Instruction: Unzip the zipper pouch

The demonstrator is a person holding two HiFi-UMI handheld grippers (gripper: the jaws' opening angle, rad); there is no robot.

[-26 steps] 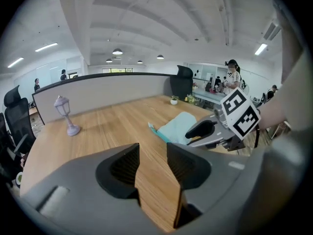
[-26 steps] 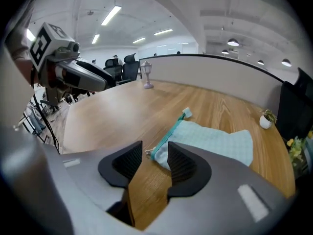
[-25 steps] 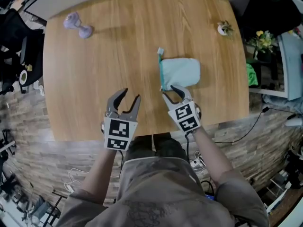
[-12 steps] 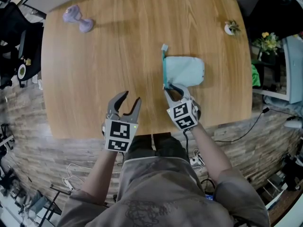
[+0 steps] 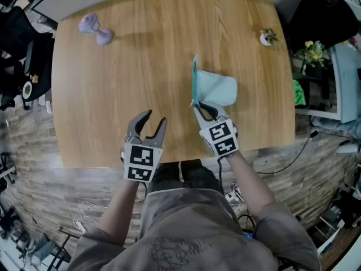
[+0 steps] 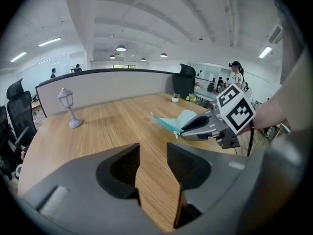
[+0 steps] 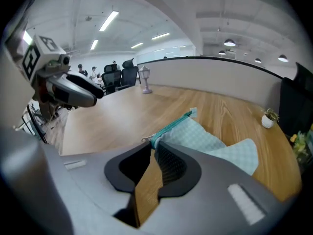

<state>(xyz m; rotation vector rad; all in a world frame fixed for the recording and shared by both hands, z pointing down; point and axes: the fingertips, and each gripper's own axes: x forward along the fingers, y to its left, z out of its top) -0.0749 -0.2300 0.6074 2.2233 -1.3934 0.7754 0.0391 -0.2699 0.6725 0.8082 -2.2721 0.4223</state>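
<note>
A rounded wooden surface [image 5: 113, 95] in an open office carries a pouch [image 5: 217, 88] right of centre. The right gripper [image 5: 204, 109] is closing its fingers [image 5: 216, 109] on the pouch's near zipper corner. The left gripper [image 5: 148, 123] stands open and empty near the front edge.

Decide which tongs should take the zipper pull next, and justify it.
Left, probably. The left tongs are open, empty and close by; the right tongs are closing on the pouch corner beside the zipper pull.
</note>
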